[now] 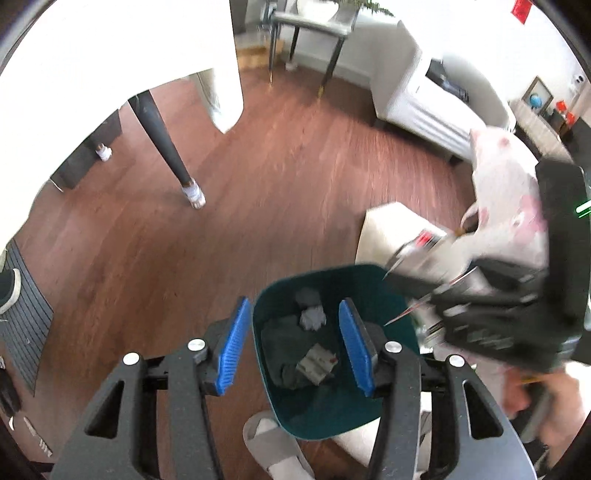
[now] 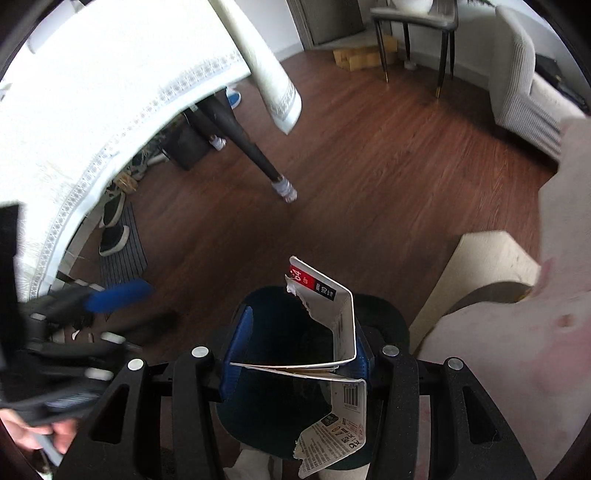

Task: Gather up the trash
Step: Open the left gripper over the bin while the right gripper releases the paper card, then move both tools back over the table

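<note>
A teal trash bin [image 1: 295, 417] stands on the wood floor below both grippers, with crumpled paper [image 1: 312, 317] and a flattened wrapper [image 1: 317, 363] inside. My left gripper [image 1: 295, 349] hangs open and empty over the bin. My right gripper [image 2: 295, 343] is over the bin's rim [image 2: 258, 295]; its jaws stand apart with a torn white card package [image 2: 332, 332] with a red label lying between them against the right pad. The right gripper also shows blurred in the left wrist view [image 1: 461, 295], still with the package [image 1: 424, 247].
A table with a white cloth [image 2: 92, 110] and a dark leg [image 2: 251, 147] stands at the left. A cream stool [image 2: 491, 266] is right of the bin. Shoes on a mat [image 2: 114, 229], a grey sofa [image 1: 424, 99] and a chair [image 1: 310, 22] lie further off.
</note>
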Action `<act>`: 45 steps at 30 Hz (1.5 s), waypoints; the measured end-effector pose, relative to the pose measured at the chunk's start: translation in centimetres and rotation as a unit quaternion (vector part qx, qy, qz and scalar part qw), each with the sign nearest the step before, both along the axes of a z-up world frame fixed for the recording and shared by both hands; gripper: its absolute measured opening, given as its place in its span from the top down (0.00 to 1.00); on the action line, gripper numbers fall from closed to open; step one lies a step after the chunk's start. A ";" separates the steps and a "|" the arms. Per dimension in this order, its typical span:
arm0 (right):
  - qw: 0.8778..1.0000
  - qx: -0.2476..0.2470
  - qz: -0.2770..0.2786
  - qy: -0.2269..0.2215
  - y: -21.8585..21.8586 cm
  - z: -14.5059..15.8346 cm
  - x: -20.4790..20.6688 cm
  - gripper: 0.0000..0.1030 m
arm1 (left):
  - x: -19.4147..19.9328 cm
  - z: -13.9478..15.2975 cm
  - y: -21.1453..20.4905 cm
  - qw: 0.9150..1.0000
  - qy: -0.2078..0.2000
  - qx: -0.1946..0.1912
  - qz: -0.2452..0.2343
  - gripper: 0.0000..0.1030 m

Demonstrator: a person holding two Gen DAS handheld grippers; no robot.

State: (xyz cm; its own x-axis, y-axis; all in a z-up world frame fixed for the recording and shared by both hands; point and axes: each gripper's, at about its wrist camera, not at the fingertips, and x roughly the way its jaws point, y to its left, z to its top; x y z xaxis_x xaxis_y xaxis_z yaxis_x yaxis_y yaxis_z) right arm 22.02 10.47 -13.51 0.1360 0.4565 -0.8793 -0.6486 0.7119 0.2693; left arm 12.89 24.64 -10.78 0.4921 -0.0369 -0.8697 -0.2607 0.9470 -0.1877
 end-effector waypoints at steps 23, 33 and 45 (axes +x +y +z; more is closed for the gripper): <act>0.991 -0.118 0.056 0.020 0.5 -9.0 -3.1 0.52 | -1.8 9.2 -2.1 0.987 -0.143 0.059 0.030 0.69; 0.988 -0.138 0.060 0.014 -0.7 -10.0 -3.7 0.32 | -2.6 11.6 -3.1 0.983 -0.177 0.049 0.026 0.69; 0.992 -0.052 0.095 -0.065 -1.8 -2.2 -5.9 0.38 | -2.9 13.5 -4.0 0.976 -0.199 0.082 0.029 0.69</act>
State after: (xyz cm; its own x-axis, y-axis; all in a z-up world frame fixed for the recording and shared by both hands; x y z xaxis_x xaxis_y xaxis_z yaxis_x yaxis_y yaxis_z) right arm 16.10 8.64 -15.70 0.1726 0.3919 -0.9037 -0.7977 0.5939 0.1052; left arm 9.98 20.66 2.69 0.7894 0.1251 -0.6010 -0.2525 0.9585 -0.1320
